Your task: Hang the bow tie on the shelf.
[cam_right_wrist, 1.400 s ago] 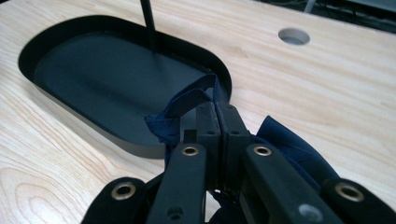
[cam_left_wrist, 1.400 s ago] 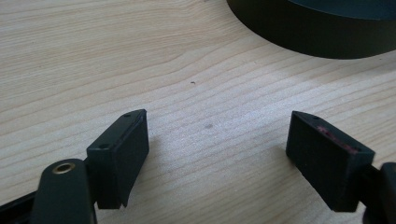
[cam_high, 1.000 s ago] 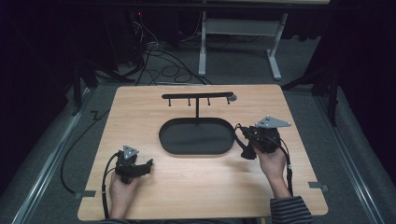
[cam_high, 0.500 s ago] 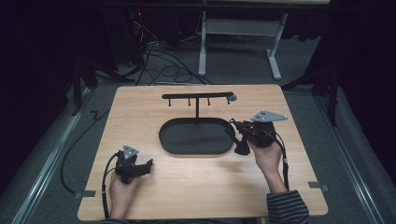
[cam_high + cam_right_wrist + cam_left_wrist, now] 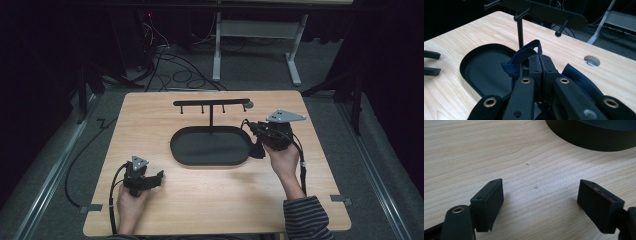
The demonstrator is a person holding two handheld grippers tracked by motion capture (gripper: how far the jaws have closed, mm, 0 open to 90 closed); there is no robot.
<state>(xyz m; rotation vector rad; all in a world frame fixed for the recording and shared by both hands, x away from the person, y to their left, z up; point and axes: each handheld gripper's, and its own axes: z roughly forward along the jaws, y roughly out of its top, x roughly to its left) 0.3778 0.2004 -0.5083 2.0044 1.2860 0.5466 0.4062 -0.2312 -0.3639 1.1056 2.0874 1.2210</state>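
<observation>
The black tray point(image 5: 210, 146) looks empty. My right gripper point(image 5: 540, 65) has its jaws closed on a dark blue cloth point(image 5: 524, 53) at the tray's edge. My left gripper point(image 5: 540, 200) rests on the wooden table point(image 5: 200, 200), jaws wide apart, holding nothing. The room is dark; maybe cables lie behind.

Count at this frame: one wooden bench point(image 5: 210, 200). One black oval tray point(image 5: 210, 146) on it. One black T-shaped rack point(image 5: 211, 104) standing at the tray's far edge, a single upright post under a single crossbar; pegs on the crossbar: four counted from the high view, though they are small there, so the number is probably but not certainly four. One dark blue cloth point(image 5: 524, 56). Two claws, left claw point(image 5: 159, 176) and right claw point(image 5: 256, 149), two black jaws apiece. One round hole point(image 5: 591, 60) in the benchtop. Two hands, one per claw.
</observation>
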